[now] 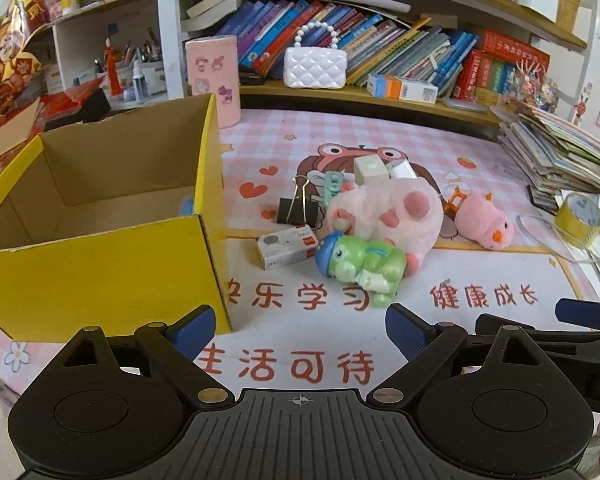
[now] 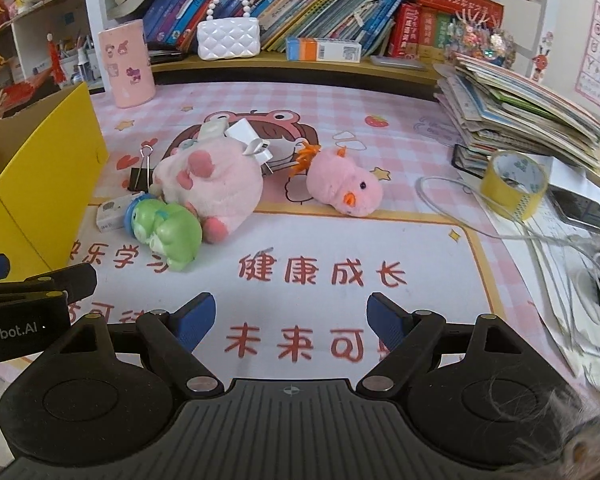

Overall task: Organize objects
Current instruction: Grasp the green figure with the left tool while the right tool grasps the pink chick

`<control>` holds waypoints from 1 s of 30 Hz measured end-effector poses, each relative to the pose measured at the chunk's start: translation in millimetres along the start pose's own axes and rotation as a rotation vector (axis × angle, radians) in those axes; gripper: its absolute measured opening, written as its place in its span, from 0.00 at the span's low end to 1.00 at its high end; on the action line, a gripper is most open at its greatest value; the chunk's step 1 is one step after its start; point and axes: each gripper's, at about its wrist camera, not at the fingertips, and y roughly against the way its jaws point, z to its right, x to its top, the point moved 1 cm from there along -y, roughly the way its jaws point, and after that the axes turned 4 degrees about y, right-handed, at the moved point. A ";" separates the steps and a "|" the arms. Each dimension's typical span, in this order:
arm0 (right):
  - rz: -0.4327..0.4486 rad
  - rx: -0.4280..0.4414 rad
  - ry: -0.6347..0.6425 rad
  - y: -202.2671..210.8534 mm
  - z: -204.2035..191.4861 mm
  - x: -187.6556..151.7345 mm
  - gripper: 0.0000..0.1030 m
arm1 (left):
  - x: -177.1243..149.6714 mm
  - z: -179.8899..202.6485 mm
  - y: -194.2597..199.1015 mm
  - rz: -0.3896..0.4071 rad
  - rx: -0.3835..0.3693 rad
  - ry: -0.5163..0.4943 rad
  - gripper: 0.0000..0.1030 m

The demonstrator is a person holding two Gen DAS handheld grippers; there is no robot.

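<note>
A yellow cardboard box [image 1: 100, 272] stands open at the left of the pink desk mat [image 1: 480, 280]. A pile lies mid-mat: a green toy figure with a blue cap [image 1: 364, 264] [image 2: 168, 232], a big pink plush [image 1: 388, 216] [image 2: 212, 188], a small pink chick plush [image 1: 484, 224] [image 2: 344, 188], a black binder clip [image 1: 298, 210], a small grey-white box [image 1: 286, 246], a teal clip [image 1: 334, 186] and white chargers [image 2: 248, 140]. My left gripper [image 1: 300, 332] is open, in front of the green toy. My right gripper [image 2: 290, 320] is open over bare mat, short of the pile.
A pink cylinder [image 1: 214, 80] and a white quilted purse [image 1: 314, 68] stand at the back by the bookshelf. A stack of booklets [image 2: 520, 112], a yellow tape roll [image 2: 514, 184], white cables [image 2: 548, 236] and a phone [image 2: 584, 210] crowd the right side.
</note>
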 end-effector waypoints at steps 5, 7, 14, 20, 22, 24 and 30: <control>0.026 0.013 0.008 -6.9 8.4 10.2 0.79 | 4.9 10.8 -5.1 0.007 -0.001 0.003 0.89; 0.034 0.013 0.000 -10.2 14.6 13.9 0.79 | 6.5 16.4 -8.4 0.005 -0.008 0.002 0.88; 0.041 0.006 -0.038 -25.3 43.6 29.8 0.79 | 13.6 40.5 -27.8 -0.006 -0.025 -0.015 0.87; 0.031 0.025 -0.039 -42.5 62.4 41.8 0.79 | 21.0 48.4 -56.0 -0.030 -0.004 -0.002 0.87; 0.026 0.036 -0.036 -50.8 66.7 46.1 0.79 | 24.0 47.0 -65.4 -0.039 0.006 0.016 0.87; 0.017 0.046 -0.032 -59.7 69.1 50.2 0.79 | 26.2 46.0 -73.9 -0.049 0.014 0.026 0.87; 0.010 0.060 0.028 -88.4 69.5 63.7 0.79 | 31.0 44.5 -92.6 -0.076 0.019 0.050 0.86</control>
